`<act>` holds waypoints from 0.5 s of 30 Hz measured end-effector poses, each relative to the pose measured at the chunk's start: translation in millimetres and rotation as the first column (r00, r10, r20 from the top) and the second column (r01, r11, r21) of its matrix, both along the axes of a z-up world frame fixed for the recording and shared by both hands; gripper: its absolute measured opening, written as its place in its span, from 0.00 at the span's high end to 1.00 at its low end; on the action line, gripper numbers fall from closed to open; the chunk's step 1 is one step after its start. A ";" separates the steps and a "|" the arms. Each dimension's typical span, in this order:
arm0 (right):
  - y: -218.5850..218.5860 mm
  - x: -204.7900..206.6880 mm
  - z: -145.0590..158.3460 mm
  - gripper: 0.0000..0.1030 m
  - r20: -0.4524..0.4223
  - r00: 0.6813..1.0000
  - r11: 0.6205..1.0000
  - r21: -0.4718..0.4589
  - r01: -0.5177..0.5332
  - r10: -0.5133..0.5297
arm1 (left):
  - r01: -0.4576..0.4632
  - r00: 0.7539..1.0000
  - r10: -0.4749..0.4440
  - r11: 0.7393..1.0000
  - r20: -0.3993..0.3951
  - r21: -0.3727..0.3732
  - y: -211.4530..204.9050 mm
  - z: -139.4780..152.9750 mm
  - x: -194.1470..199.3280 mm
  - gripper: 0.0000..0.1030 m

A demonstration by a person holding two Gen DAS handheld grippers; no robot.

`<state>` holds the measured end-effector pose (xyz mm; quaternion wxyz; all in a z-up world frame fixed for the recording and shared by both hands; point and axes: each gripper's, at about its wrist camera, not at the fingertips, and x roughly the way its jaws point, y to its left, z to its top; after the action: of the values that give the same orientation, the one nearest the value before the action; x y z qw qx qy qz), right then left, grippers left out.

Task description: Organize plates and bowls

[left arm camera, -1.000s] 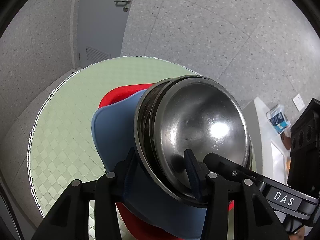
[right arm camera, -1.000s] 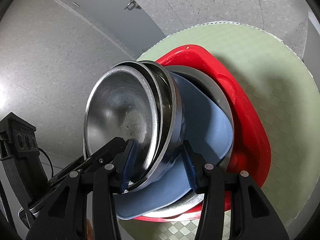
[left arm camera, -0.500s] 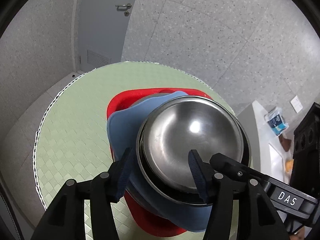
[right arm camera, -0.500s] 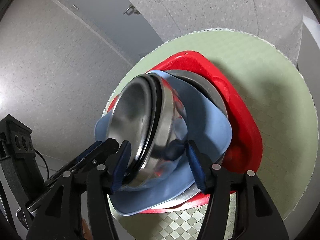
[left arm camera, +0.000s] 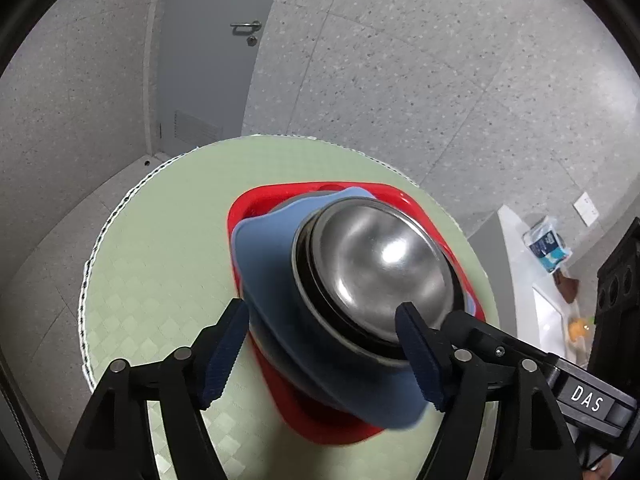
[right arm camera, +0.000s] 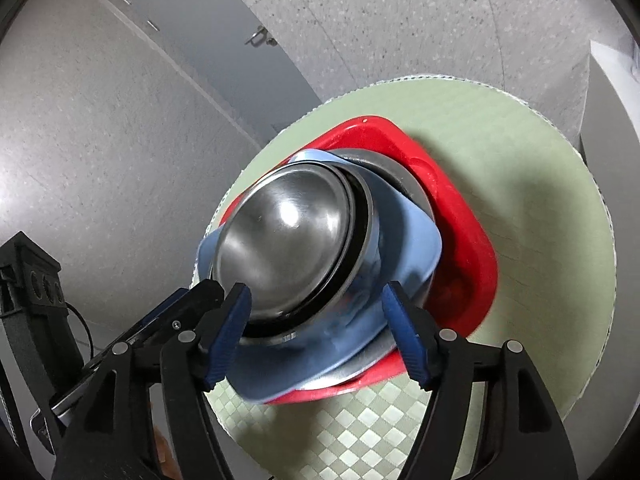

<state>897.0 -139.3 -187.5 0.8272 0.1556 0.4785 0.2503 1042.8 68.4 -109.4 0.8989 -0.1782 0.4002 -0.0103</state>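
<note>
Nested steel bowls (left arm camera: 376, 268) (right arm camera: 280, 232) sit upright on a blue plate (left arm camera: 264, 256) (right arm camera: 404, 240). Under it lie a steel plate (right arm camera: 408, 184) and a red plate (left arm camera: 256, 204) (right arm camera: 460, 240), all stacked on the round green table (left arm camera: 160, 240) (right arm camera: 520, 160). My left gripper (left arm camera: 320, 344) hangs just before the stack, its jaws opening; the bowls' near rim shows between the pads, which stand clear of it. My right gripper (right arm camera: 318, 320) faces the stack from the other side, jaws also opening, pads apart from the bowls.
The table's white-stitched edge (left arm camera: 86, 280) curves round on the left. A grey door (left arm camera: 200, 60) stands behind the table. A white counter (left arm camera: 520, 264) with a blue-white packet (left arm camera: 546, 244) is at the right. Grey speckled floor surrounds the table.
The tilted steel bowls came down to rest level on the blue plate. Both grippers widened their jaws, let go of the bowls and drew back from the stack.
</note>
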 end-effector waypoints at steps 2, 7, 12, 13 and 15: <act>-2.2 -8.7 1.0 0.25 0.006 1.000 1.000 -0.010 0.015 -0.015 | 0.005 1.000 -0.005 1.000 0.012 0.008 1.2 2.3 -13.5 0.26; -8.7 -40.6 9.8 0.25 0.054 0.998 0.999 -0.010 0.044 -0.043 | 0.021 0.999 -0.023 0.999 0.049 0.046 -1.6 12.9 -52.8 0.19; -20.0 -84.8 27.8 0.24 0.131 0.987 0.993 -0.049 0.103 -0.096 | 0.046 0.991 -0.059 0.993 0.117 0.112 -9.7 32.7 -108.1 0.12; -21.3 -91.0 31.2 0.24 0.142 0.985 0.992 -0.055 0.111 -0.103 | 0.046 0.989 -0.063 0.991 0.134 0.123 -11.5 37.0 -118.3 0.10; -26.5 -110.3 39.9 0.23 0.174 0.977 0.989 -0.066 0.136 -0.122 | 0.039 0.984 -0.065 0.988 0.166 0.152 -15.2 44.7 -141.1 0.06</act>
<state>786.7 -165.8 -147.6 0.8848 0.1322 0.4045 0.1897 901.7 53.2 -64.7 0.9400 -0.0988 0.3259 -0.0194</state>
